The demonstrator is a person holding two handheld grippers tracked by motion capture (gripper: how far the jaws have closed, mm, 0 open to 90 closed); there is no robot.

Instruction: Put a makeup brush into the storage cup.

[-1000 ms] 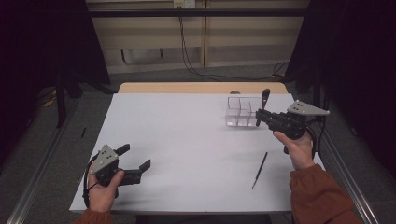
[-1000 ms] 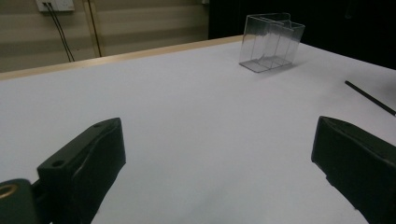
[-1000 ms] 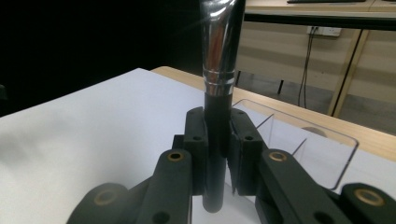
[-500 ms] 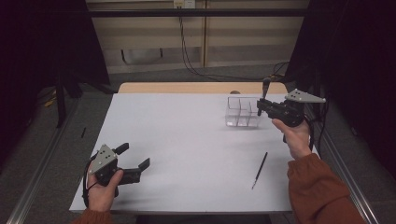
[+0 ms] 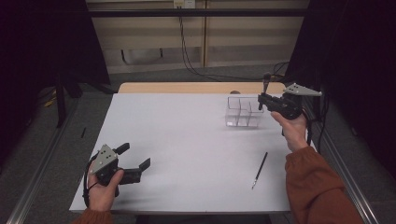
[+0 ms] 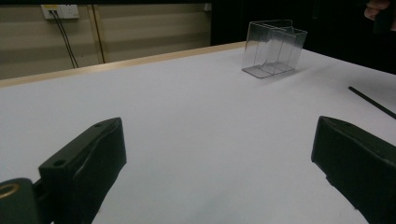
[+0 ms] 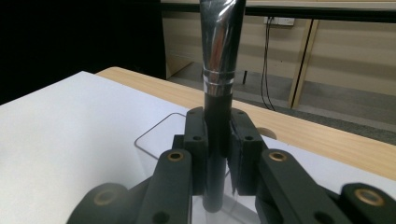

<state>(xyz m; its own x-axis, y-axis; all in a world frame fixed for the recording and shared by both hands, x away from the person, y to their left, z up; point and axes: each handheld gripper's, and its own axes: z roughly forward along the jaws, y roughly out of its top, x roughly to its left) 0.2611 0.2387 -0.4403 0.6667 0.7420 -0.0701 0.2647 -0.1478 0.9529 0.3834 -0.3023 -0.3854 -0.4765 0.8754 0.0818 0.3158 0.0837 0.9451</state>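
White surface (image 5: 187, 140), dim room. Right tongs (image 5: 261, 99) pinch brush (image 7: 218, 93) upright above clear organizer (image 5: 243, 112), upper right of frame; lower straight into compartment. Left tongs (image 5: 135, 161) spread, idle.

Lab or test-bench room set up for recording. White work table (image 5: 187, 140) with a pale wooden edge (image 5: 177, 87) at the far side, on grey carpeted floor (image 5: 42, 140). Metal rails (image 5: 37, 186) along both sides of the table. Black curtains (image 5: 355, 70) at left and right. Beige panelled wall (image 5: 233, 42) behind, with a wall socket (image 5: 183, 3) and black cables (image 5: 191, 60) hanging to the floor. Dim overall lighting.
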